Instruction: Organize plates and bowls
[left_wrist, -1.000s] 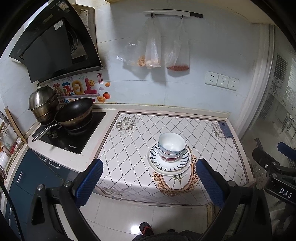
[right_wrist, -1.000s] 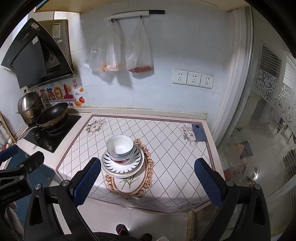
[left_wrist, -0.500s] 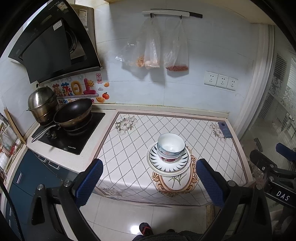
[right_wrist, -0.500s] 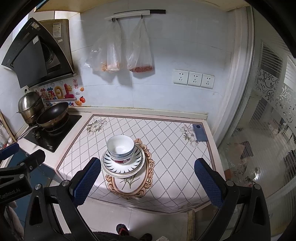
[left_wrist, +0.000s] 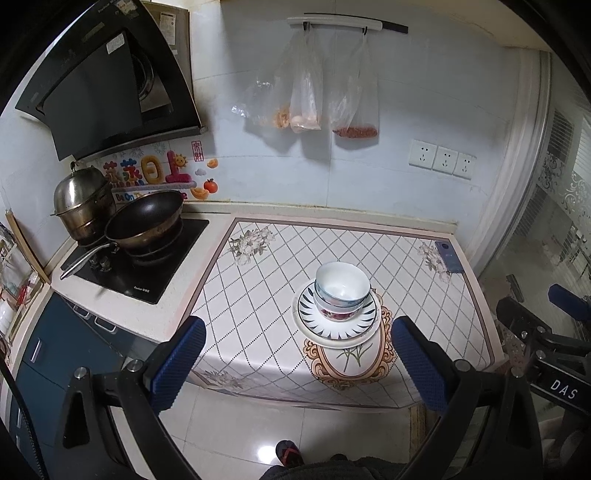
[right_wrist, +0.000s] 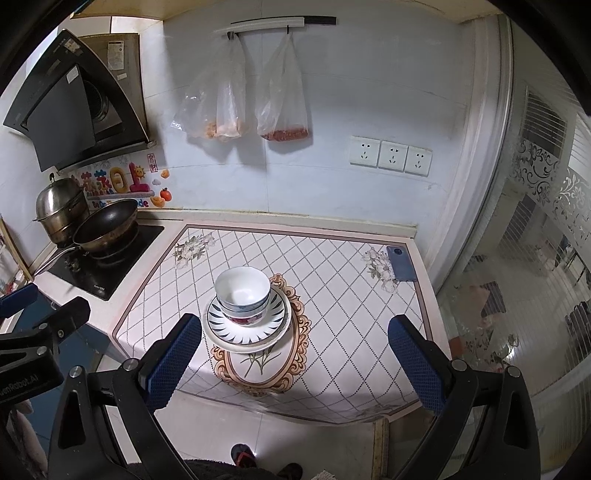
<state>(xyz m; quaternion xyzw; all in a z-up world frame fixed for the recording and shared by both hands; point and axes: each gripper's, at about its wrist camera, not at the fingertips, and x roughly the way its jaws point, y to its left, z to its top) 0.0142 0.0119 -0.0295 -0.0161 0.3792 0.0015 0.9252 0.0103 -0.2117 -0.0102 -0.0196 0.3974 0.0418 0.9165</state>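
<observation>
Already the bowls (left_wrist: 341, 291) sit one inside the other, and they rest on the plates (left_wrist: 337, 325), which also lie one on top of the other. I count two bowls and what looks like two plates, though I cannot be sure of the number. The whole pile stands on the surface (left_wrist: 266, 295), on the tiled cloth, at the far end of the oval flower picture and a little near of the middle. So the stacking looks done, as far as I can tell. What may be left is to carry the pile to a place for dishes, but no such place shows here.

The left gripper (left_wrist: 297, 363) has its fingers spread wide and holds nothing. It hangs near of the pile, above the front edge, not touching it. The right gripper (right_wrist: 293, 360) is the same: fingers wide apart, nothing between them, well back from the pile.

Farther out, a phone (right_wrist: 401, 263) lies at the far right corner. A wok (left_wrist: 146, 219) and a steel pot (left_wrist: 83, 205) stand on the stove at the far left. Plastic bags (left_wrist: 306, 96) hang on the wall
</observation>
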